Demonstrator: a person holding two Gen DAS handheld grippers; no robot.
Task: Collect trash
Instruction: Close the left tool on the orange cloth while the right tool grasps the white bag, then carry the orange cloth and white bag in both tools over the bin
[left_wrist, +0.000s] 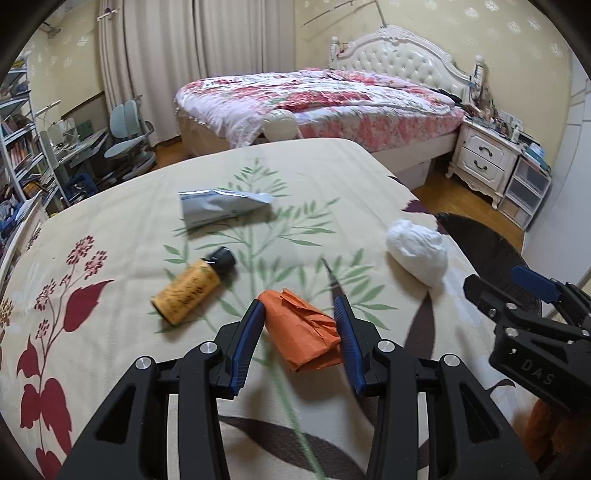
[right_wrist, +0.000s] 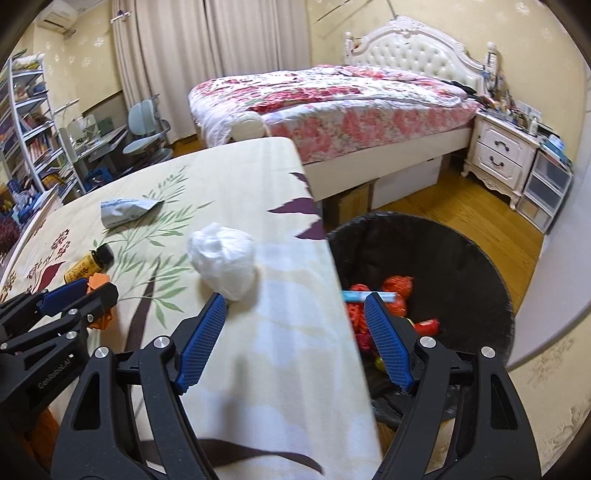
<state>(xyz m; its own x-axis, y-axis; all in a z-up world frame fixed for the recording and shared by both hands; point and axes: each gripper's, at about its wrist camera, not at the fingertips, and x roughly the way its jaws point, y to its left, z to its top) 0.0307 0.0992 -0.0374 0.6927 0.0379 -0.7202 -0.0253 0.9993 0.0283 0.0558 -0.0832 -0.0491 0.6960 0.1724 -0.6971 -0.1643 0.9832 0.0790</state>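
- My left gripper (left_wrist: 300, 314) had its fingers clamped on the crumpled orange paper (left_wrist: 303, 332) at lower centre, over the desk (left_wrist: 110, 229).
- My right gripper (right_wrist: 295, 306) stood wide, holding nothing (white wad (right_wrist: 223, 260) just beyond, black bin (right_wrist: 443, 251) at right).

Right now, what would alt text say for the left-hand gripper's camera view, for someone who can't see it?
The left gripper is shut on a crumpled orange paper wad above a leaf-patterned tablecloth. On the cloth lie a yellow bottle, a flattened grey tube and a white plastic ball. The right gripper shows at the right edge, a bedroom behind.
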